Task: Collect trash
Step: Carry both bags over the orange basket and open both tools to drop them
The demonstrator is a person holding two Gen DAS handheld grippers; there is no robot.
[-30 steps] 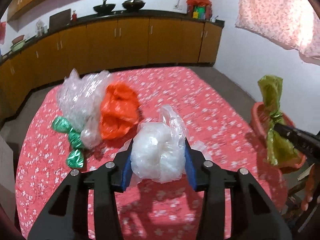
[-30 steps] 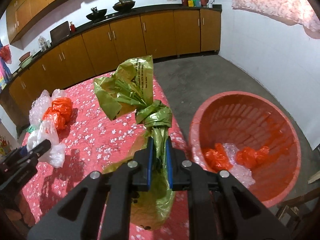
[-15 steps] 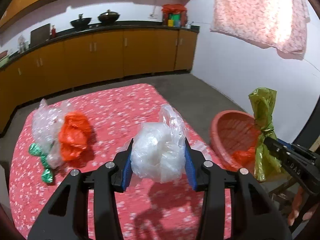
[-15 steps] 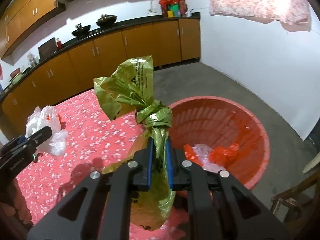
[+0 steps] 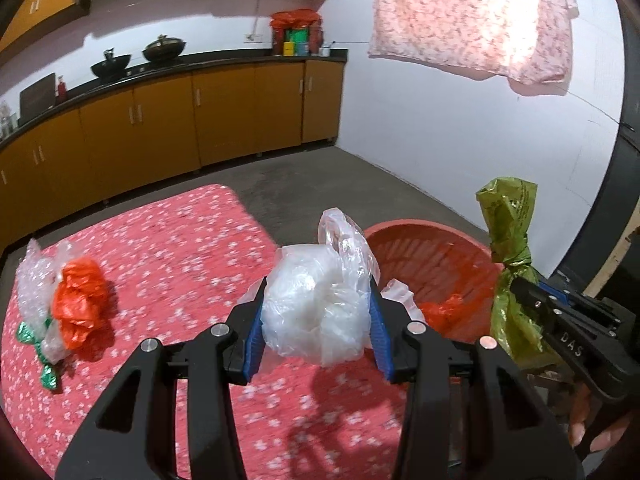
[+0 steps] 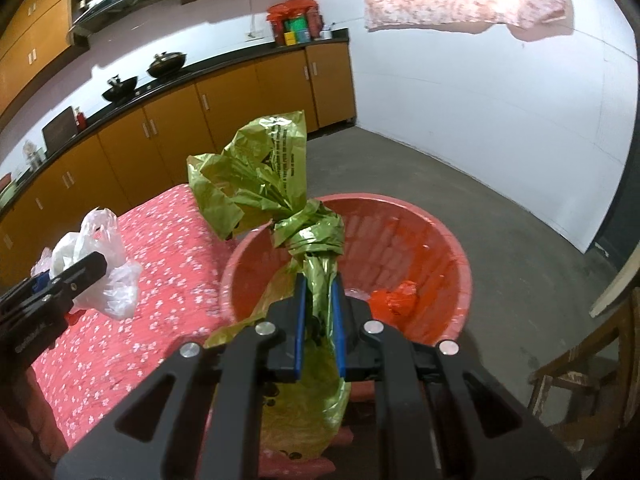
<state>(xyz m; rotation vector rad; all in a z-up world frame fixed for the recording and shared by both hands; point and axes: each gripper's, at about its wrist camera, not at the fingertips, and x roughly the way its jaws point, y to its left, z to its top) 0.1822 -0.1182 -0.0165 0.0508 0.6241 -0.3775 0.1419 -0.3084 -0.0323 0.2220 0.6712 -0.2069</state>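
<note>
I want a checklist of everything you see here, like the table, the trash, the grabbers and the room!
Surface: table under a red flowered cloth.
Job's things: white plastic bag held in the left gripper; knotted green bag pinched in the right gripper, in front of the red basket. The basket already holds orange plastic.
Clutter: orange bag, clear bubbly plastic and shiny green wrappers on the cloth.
Grippers: both shut on their bags.
Cables: one thin cord up the far wall.
Surroundings: brown cabinets, two black pans, a pink cloth hanging on the wall, grey floor.
</note>
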